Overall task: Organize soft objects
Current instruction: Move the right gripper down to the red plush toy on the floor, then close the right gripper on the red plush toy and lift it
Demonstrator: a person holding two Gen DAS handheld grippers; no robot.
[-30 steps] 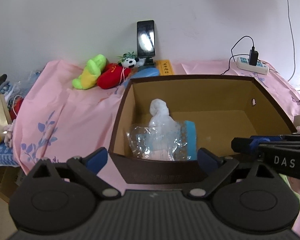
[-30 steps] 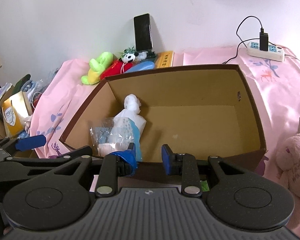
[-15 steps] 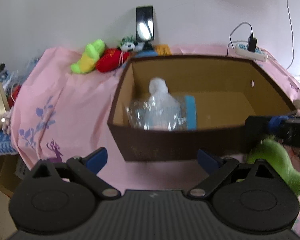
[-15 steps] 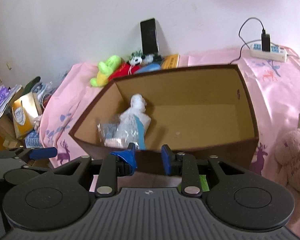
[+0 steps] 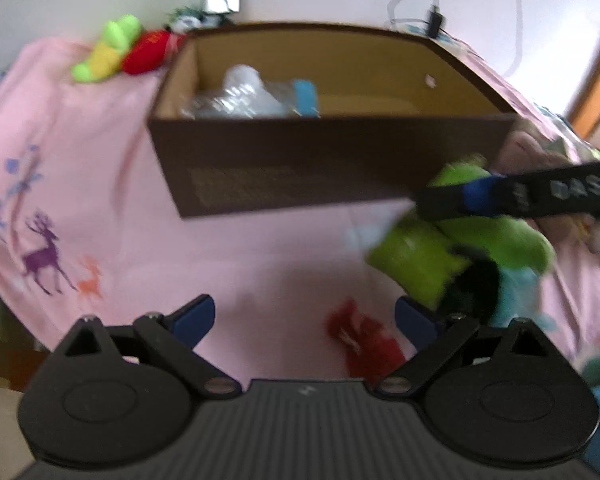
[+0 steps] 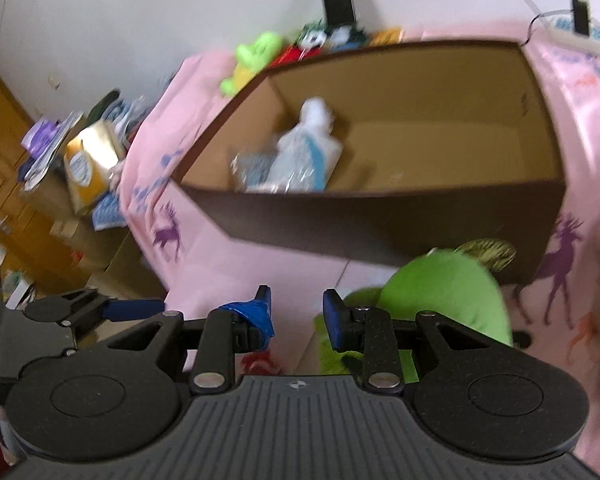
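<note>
While both grippers are angled down:
Left gripper (image 5: 305,318): spread wide, nothing held.
Right gripper (image 6: 296,312): narrowly parted, empty, beside green plush toy (image 6: 452,296).

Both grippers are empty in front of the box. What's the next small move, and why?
Probably ease the right gripper down and to its right onto the green plush, then close. Its jaws stand apart with nothing between them, the plush lies just beside them on the pink cloth, and the box behind has room.
</note>
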